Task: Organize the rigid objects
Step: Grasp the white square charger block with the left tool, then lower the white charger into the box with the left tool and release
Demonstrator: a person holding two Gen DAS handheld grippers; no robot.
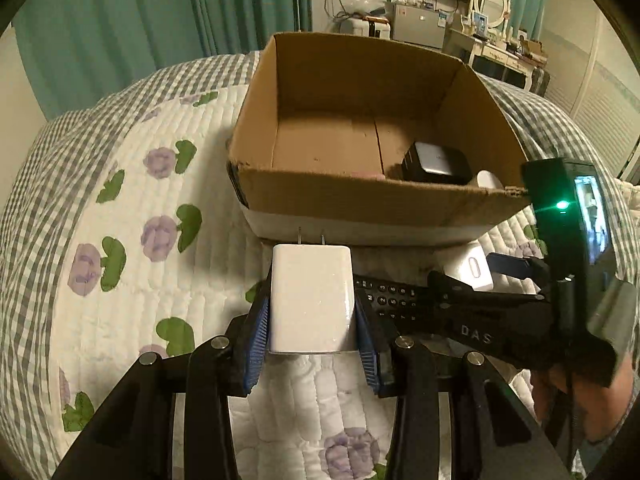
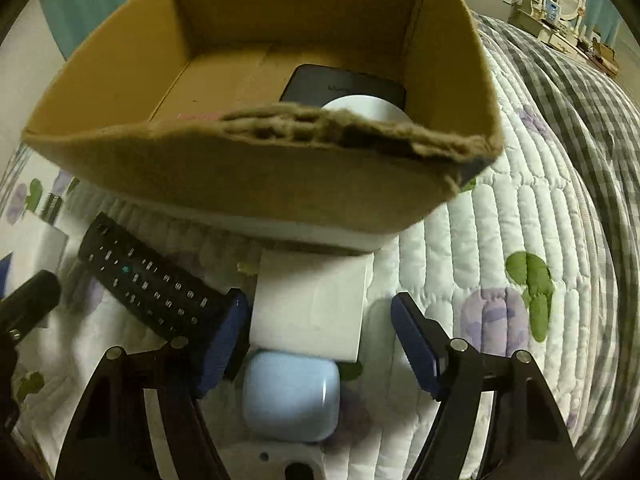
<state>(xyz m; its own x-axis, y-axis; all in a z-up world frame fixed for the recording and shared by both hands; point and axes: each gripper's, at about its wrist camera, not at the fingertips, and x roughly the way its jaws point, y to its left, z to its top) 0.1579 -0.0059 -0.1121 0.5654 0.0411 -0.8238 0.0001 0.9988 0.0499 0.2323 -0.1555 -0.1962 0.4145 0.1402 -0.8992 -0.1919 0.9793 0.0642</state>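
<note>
My left gripper (image 1: 312,320) is shut on a white plug charger (image 1: 312,300), prongs pointing at the cardboard box (image 1: 360,196); it also shows in the right wrist view (image 2: 24,240). The box (image 2: 240,168) holds a black device (image 1: 438,162) and a white round object (image 2: 368,110). My right gripper (image 2: 320,332) is open around a white block (image 2: 310,308) and a pale blue case (image 2: 292,396) on the quilt. A black remote (image 2: 152,284) lies left of it, also in the left wrist view (image 1: 388,294).
The floral quilted bedspread (image 1: 120,240) covers the bed. The right gripper's body with a green light (image 1: 568,240) stands at the right of the left wrist view. A dresser with mirror (image 1: 496,20) is far behind.
</note>
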